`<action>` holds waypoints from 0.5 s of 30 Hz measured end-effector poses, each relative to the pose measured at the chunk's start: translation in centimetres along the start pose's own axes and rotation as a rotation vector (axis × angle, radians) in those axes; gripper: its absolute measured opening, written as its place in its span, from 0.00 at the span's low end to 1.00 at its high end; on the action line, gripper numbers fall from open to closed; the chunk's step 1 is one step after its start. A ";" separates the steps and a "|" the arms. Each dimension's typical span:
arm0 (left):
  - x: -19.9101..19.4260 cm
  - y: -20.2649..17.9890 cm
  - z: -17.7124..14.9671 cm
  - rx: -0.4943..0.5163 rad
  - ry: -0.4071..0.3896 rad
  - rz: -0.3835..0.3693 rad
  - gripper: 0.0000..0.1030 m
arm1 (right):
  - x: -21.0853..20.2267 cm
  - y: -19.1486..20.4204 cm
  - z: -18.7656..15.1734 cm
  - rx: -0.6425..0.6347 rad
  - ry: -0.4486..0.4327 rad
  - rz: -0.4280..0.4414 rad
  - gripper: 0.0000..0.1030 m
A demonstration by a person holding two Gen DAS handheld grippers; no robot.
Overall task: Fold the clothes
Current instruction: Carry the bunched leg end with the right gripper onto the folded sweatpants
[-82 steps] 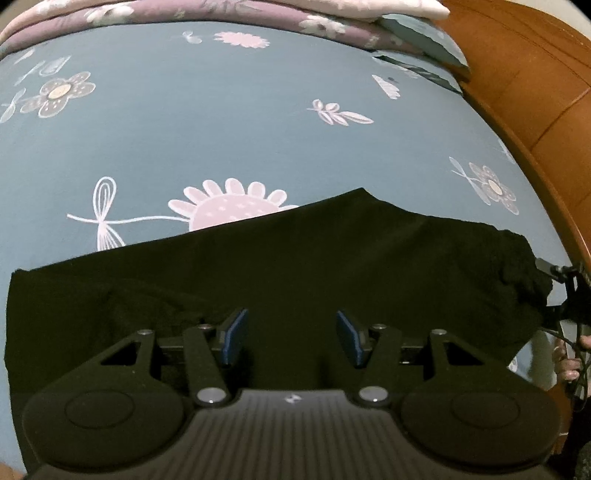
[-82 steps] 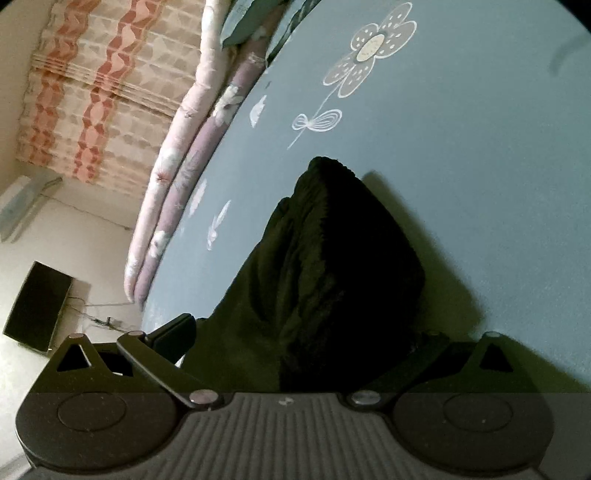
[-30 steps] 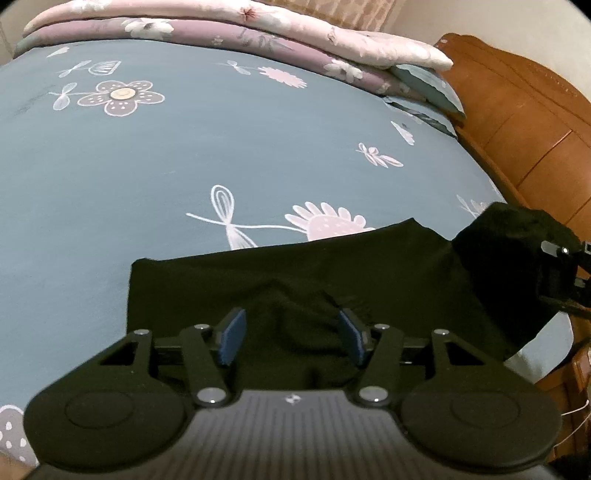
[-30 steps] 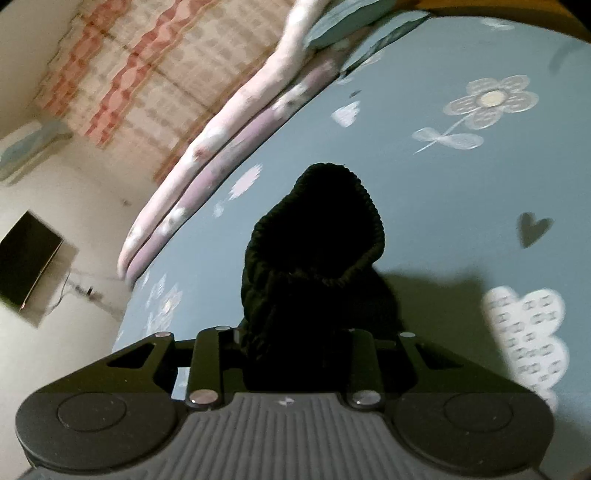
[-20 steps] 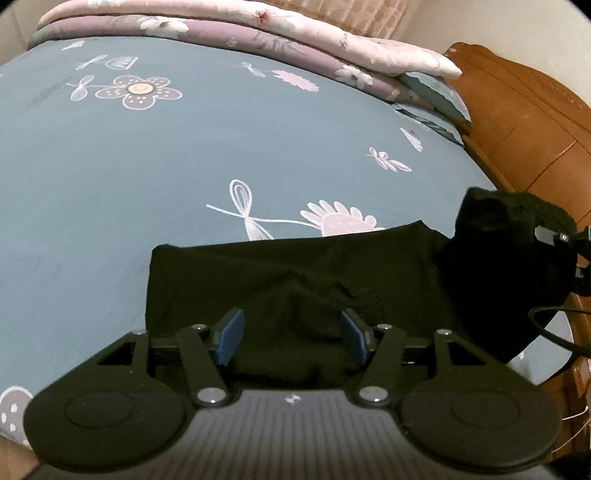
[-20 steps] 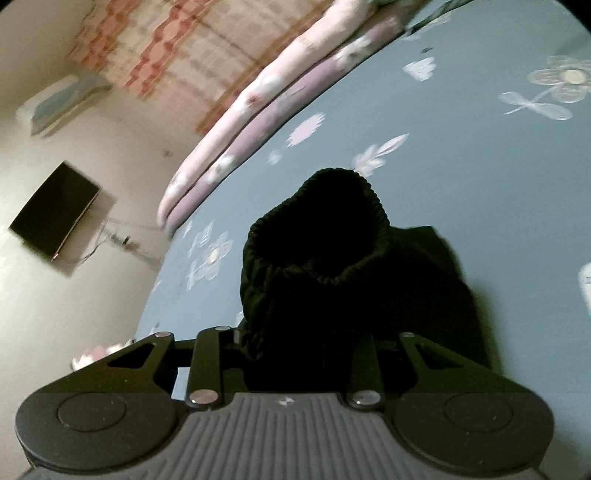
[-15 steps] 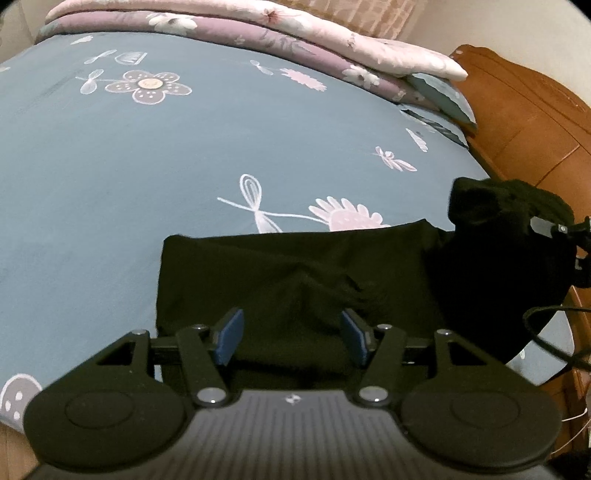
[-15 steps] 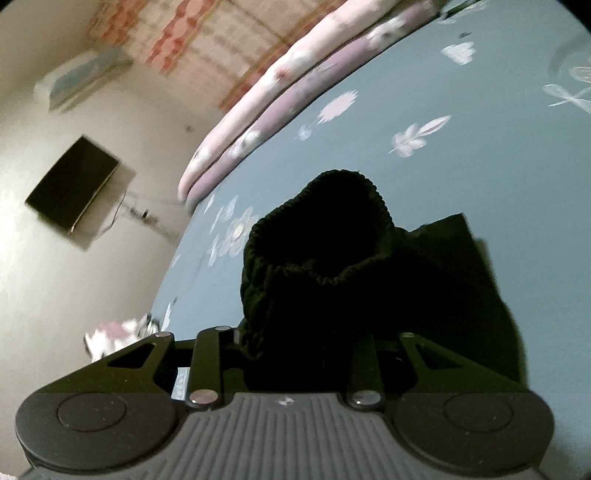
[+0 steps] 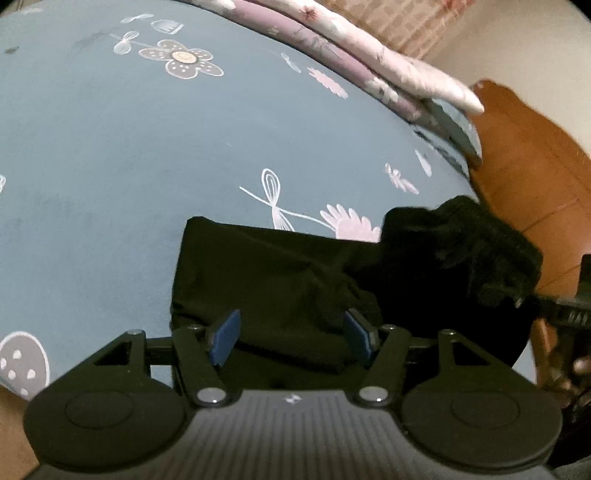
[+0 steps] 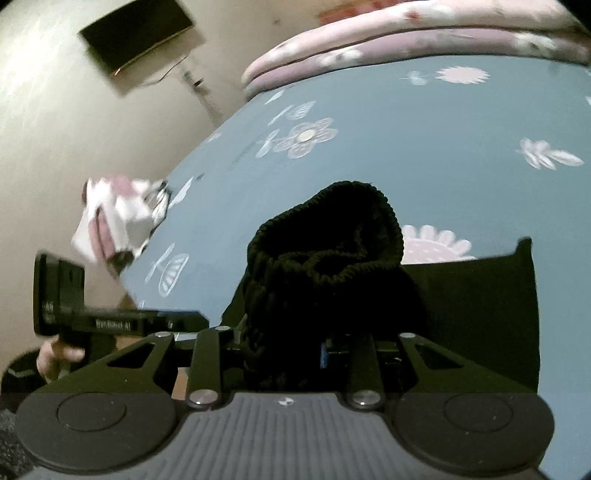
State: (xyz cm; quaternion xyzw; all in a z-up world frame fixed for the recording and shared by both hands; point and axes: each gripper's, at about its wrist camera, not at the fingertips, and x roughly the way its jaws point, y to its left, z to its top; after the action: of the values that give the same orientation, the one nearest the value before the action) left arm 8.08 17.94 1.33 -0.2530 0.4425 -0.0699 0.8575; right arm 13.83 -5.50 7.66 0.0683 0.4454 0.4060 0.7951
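Observation:
A black garment (image 9: 277, 266) lies on the blue flowered bed sheet (image 9: 147, 155). My left gripper (image 9: 291, 336) hovers low over its near edge; its jaws are opening, and the blue pads (image 9: 225, 338) stand apart with cloth lying below them, not pinched. My right gripper (image 10: 295, 343) is shut on the garment's ribbed elastic end (image 10: 325, 236), which bunches up above the fingers and hides them. That lifted end (image 9: 472, 240) hangs over the right part of the flat cloth (image 10: 472, 295) in the left wrist view, beside the right gripper (image 9: 576, 310).
Folded pink and purple bedding (image 9: 369, 62) lines the far side of the bed. A wooden headboard (image 9: 535, 166) stands to the right. A dark screen (image 10: 136, 33) hangs on the wall. A white and pink cloth (image 10: 118, 218) lies at the bed's edge above the hand-held left gripper (image 10: 74, 317).
The right gripper has carried the bunched black end leftward over the flat cloth, rolling as it went. The left gripper's pads have spread a little, and it has shifted sideways.

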 end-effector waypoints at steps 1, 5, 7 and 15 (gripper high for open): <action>0.0 0.1 0.0 -0.004 -0.001 0.006 0.60 | 0.4 0.4 0.3 -0.017 0.006 0.003 0.34; -0.1 0.7 -0.2 -0.029 -0.006 0.027 0.60 | 1.9 1.9 1.3 -0.064 0.018 0.019 0.34; -0.3 1.0 -0.1 -0.039 -0.015 0.033 0.60 | 2.4 3.0 1.7 -0.104 0.023 0.025 0.33; -1.2 2.2 -0.3 -0.081 -0.057 0.055 0.60 | 5.1 6.7 1.6 -0.311 0.090 -0.007 0.33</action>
State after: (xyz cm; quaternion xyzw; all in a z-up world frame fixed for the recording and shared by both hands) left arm 6.89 20.14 0.92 -0.2773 0.4272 -0.0210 0.8603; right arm 12.56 2.94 8.45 -0.0752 0.4124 0.4700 0.7768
